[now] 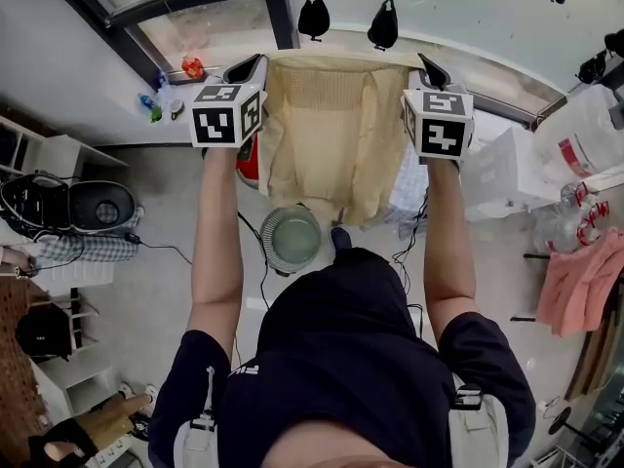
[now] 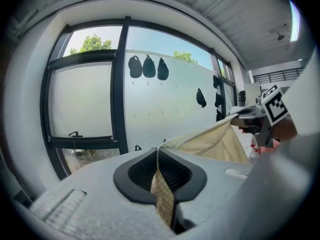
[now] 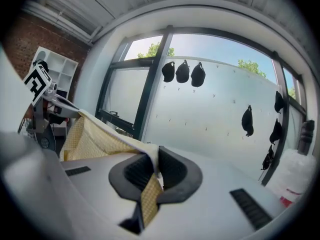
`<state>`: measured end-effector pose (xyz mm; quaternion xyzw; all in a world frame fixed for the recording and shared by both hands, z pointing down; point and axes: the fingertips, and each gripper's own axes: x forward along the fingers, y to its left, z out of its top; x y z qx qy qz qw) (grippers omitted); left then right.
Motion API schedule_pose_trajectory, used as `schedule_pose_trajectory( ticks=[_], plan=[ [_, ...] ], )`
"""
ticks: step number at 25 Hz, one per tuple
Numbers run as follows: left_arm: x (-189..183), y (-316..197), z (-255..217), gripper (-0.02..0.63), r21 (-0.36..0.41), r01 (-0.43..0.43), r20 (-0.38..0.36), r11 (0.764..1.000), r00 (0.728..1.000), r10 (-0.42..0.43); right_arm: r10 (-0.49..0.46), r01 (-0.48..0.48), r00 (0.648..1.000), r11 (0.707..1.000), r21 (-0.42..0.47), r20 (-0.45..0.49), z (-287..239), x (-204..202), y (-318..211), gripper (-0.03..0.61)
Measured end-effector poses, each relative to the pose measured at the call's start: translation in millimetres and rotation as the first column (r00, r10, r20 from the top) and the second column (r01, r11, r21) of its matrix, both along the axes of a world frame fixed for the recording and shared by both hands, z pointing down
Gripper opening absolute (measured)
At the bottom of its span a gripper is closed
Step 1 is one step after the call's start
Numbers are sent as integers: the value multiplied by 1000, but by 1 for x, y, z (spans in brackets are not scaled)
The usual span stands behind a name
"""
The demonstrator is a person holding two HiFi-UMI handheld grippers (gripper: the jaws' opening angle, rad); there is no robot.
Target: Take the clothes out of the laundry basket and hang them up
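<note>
— What do we lose here?
— The yellow garment [image 1: 327,135] hangs over part of the round green thing [image 1: 291,239]; we can't name it.
— And at three o'clock?
— The pink cloth [image 1: 585,281] runs off the edge. The dark shapes [image 1: 313,16] at twelve o'clock are too small for us to identify.

No words or numbers can be read anywhere. The left tool [image 1: 248,65] and right tool [image 1: 432,69] carry only black-and-white square markers [image 1: 220,125].
</note>
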<state>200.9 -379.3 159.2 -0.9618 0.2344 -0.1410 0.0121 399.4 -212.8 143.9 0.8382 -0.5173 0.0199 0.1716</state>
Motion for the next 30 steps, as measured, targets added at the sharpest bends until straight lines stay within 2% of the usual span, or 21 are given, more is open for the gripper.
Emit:
schedule_pose_trajectory(
  ticks=[8,14,20,23,30],
  plan=[
    [77,-72,30,28,-84,47,57,995,997,-42,-52,57,996,996,-62,78,39,81,-76,12],
    [131,-117,96,28,-165,78,180,983,982,-47,-66,92,980,986,-136,188,113,132,-120,12],
    [167,-152,202,28,-291,133,319,948,947,-35,-55,138,959,946,-293,277,213,166,-155,14],
    [179,-161,247,28,-339,157,366,928,930,-24,-39,160,943,924,-347,331,258,179,-165,14],
    [193,-172,310,28,-411,196,391,890,920,-22,11,182,899,900,-397,437,322,193,-180,14]
  ],
)
